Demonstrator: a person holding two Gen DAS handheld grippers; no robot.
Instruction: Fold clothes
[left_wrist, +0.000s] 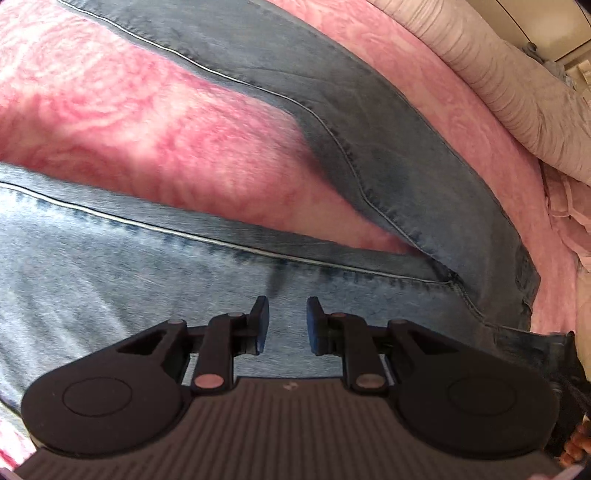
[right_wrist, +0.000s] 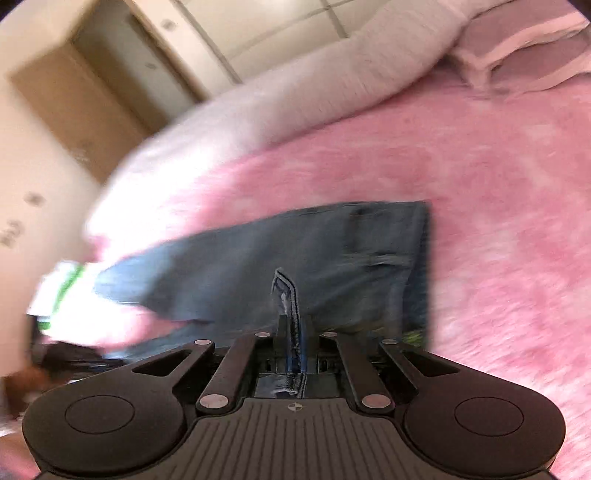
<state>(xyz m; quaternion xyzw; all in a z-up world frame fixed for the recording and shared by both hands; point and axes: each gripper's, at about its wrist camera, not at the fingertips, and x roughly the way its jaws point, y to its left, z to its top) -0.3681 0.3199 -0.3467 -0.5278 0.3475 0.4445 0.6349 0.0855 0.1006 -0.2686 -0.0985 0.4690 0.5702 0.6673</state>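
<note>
A pair of light blue jeans (left_wrist: 369, 122) lies spread on a pink fuzzy bedspread (left_wrist: 129, 122), legs apart in a V with the crotch at the right. My left gripper (left_wrist: 287, 321) hovers just over the near leg; it is open and empty, and its blue pads (left_wrist: 263, 317) stand apart. In the right wrist view the jeans (right_wrist: 295, 243) lie on the bedspread (right_wrist: 498, 184). My right gripper (right_wrist: 294, 332) is shut on a seamed edge of the jeans, which sticks up between the fingers. This view is motion-blurred.
A grey-white rolled duvet (left_wrist: 517, 92) lies along the far edge of the bed, also in the right wrist view (right_wrist: 258, 107). A pink pillow (right_wrist: 524, 48) sits at the top right. A cupboard and wall (right_wrist: 92, 85) stand beyond the bed.
</note>
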